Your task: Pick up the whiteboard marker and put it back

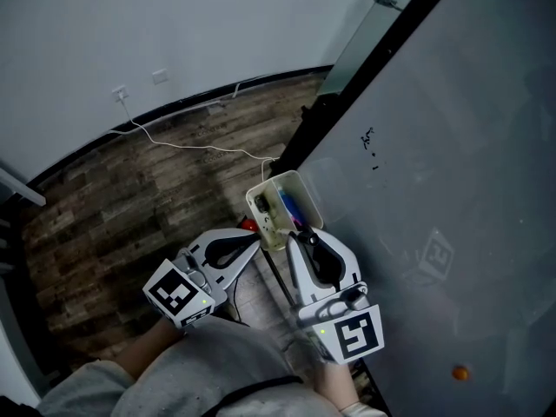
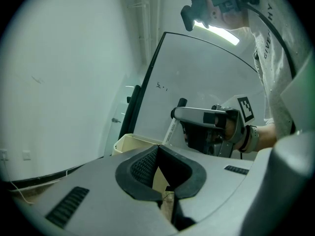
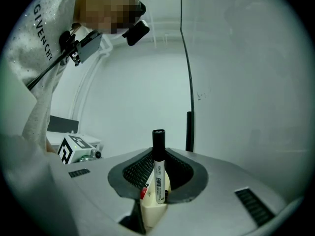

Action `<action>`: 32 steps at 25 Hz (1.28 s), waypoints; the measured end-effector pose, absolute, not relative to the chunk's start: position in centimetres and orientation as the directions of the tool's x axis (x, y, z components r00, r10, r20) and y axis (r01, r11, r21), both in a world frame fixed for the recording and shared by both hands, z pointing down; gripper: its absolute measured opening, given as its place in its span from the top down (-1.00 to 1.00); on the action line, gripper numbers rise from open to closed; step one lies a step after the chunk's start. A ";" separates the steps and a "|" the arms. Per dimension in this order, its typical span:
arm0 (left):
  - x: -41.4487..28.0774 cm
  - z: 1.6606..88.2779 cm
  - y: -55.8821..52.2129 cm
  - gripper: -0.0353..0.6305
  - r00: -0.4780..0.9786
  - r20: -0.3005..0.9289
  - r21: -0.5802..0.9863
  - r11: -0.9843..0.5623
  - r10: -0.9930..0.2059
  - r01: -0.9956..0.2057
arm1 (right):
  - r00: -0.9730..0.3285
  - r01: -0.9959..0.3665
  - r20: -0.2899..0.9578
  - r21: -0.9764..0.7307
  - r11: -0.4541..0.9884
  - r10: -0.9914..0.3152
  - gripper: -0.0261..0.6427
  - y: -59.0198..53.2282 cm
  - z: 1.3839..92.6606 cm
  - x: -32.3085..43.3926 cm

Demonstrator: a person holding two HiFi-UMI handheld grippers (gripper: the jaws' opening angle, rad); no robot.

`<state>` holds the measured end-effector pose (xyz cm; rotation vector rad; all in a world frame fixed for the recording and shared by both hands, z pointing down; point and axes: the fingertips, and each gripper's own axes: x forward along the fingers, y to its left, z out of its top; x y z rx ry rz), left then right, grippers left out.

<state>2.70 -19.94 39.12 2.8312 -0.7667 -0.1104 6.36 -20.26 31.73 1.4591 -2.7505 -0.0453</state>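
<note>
A person in a grey top [image 1: 217, 367] works two hand-held grippers at a cream holder [image 1: 271, 183] fixed at the edge of a whiteboard [image 1: 452, 146]. The right gripper [image 1: 297, 235], just on the board side of the holder, pinches the whiteboard marker [image 3: 158, 166] between its pads. The marker stands upright with its black cap on top and its lower end at the holder's mouth. Whether that end is clear of the rim cannot be told from any view.

The left gripper [image 1: 254, 243] points level at the holder's opposite side. Its jaws stand nearly together and the cream of the holder shows in the slit between them. Whether they nip the wall or merely sit in front of it cannot be told.

Inside the holder a blue marker [image 1: 289, 207] and a red-capped one [image 3: 143, 192] stay in place. Beyond the holder the board carries a few small black scribbles [image 1: 371, 142]. A white cable [image 1: 187, 144] trails across the wood-plank floor [image 1: 130, 224] towards the pale wall [image 1: 174, 24].

By the look of it the grasp is made and the pick-up is about half done. The marker has yet to be carried clear, and returning it to the holder and letting go remain.
</note>
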 end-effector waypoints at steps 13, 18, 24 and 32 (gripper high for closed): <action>2.6 38.0 -20.4 0.85 0.860 -0.034 0.205 -0.846 -0.509 -0.493 | -0.606 -0.795 -0.035 0.041 0.605 -0.795 0.68 -20.3 29.3 5.6; 2.7 38.0 -20.4 0.85 0.859 -0.037 0.208 -0.845 -0.510 -0.492 | -0.608 -0.794 -0.051 0.040 0.606 -0.792 0.68 -20.1 28.4 5.5; 2.7 38.1 -20.1 0.85 0.859 -0.035 0.214 -0.844 -0.510 -0.492 | -0.593 -0.805 -0.049 0.060 0.590 -0.804 0.68 -20.0 28.0 5.8; 2.6 38.1 -20.0 0.85 0.857 -0.033 0.223 -0.840 -0.514 -0.495 | -0.591 -0.807 -0.069 0.061 0.588 -0.804 0.68 -20.3 26.7 5.6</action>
